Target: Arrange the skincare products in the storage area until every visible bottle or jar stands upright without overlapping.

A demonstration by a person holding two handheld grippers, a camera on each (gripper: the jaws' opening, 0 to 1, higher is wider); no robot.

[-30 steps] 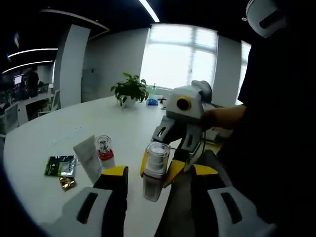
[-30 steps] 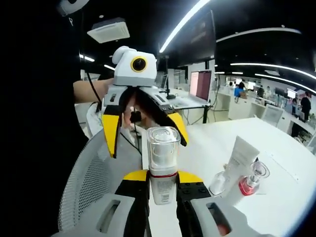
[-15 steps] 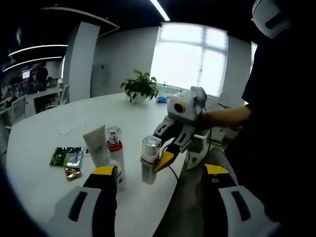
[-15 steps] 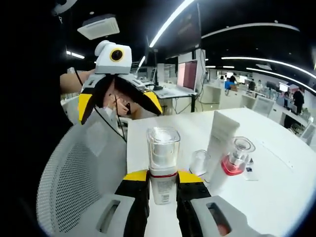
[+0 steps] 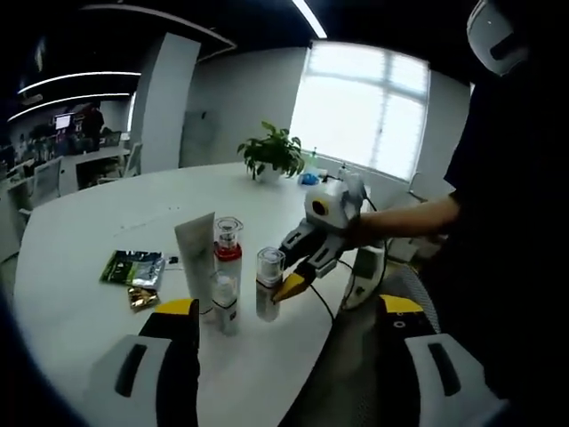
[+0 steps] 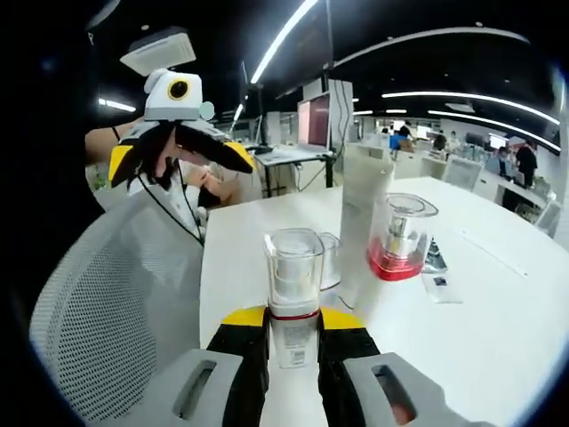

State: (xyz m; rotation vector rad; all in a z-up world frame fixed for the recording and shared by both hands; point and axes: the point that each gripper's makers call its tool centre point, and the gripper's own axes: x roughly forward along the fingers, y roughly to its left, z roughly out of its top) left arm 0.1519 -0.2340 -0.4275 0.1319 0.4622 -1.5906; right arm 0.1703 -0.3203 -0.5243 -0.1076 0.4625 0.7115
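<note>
Bottle (image 6: 294,289) lowered to table (image 6: 498,338) beside tube (image 5: 196,260), still clamped in right tongs (image 6: 293,331); left tongs (image 5: 284,311) wide, table edge close.

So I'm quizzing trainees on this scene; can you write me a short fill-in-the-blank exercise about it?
1. The right hand-held gripper is shut on a clear-capped ____.
2. The pump bottle beside the white tube has a ____ collar.
3. Far across the white table stands a potted ____.
4. The left hand-held gripper has its jaws ____.

Missing words: bottle; red; plant; open
</note>
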